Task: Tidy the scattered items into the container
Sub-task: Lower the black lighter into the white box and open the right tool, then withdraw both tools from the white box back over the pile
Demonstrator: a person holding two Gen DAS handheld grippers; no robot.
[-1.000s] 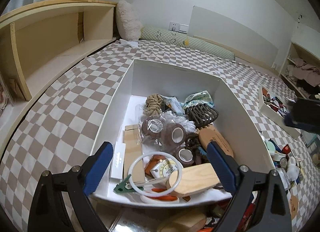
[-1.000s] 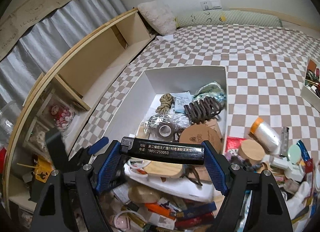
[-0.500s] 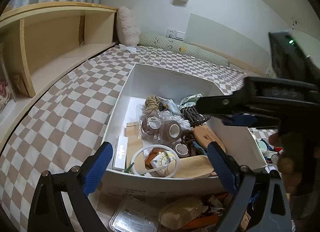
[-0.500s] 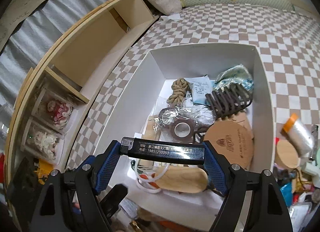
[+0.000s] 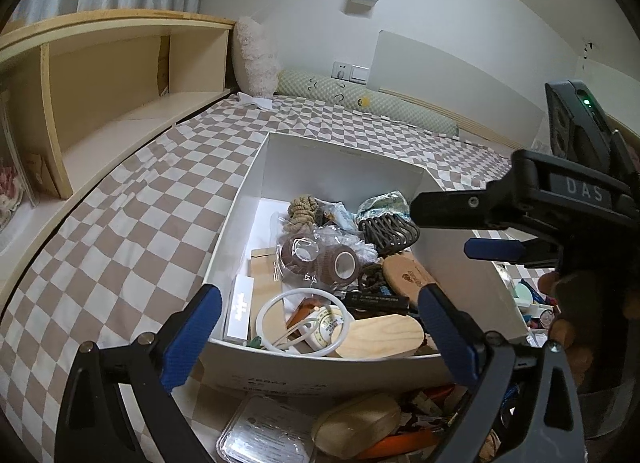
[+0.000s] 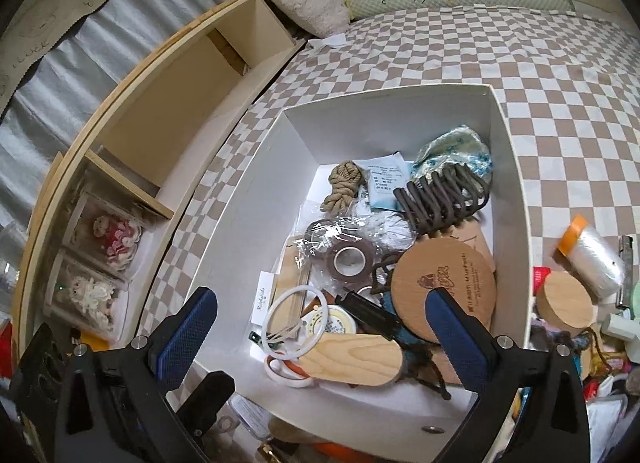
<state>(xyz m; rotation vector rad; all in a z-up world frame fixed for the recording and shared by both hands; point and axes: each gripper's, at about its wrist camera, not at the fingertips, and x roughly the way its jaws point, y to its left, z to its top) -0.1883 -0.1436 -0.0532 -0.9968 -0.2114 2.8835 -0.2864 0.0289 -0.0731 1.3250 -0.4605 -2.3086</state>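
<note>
Bed (image 6: 568, 63) with checkered cover is carrying a white box (image 6: 400, 107), the container. Right gripper (image 6: 322, 333) is hovering over the box's near end, its jaws spread wide and gripping nothing. Black lighter (image 6: 370, 313) is lying inside the box, below and between those jaws, beside a round wooden lid (image 6: 444, 283) and a white ring (image 6: 294, 319). Left gripper (image 5: 318, 337) is likewise standing released and bare before the box's near wall.
</note>
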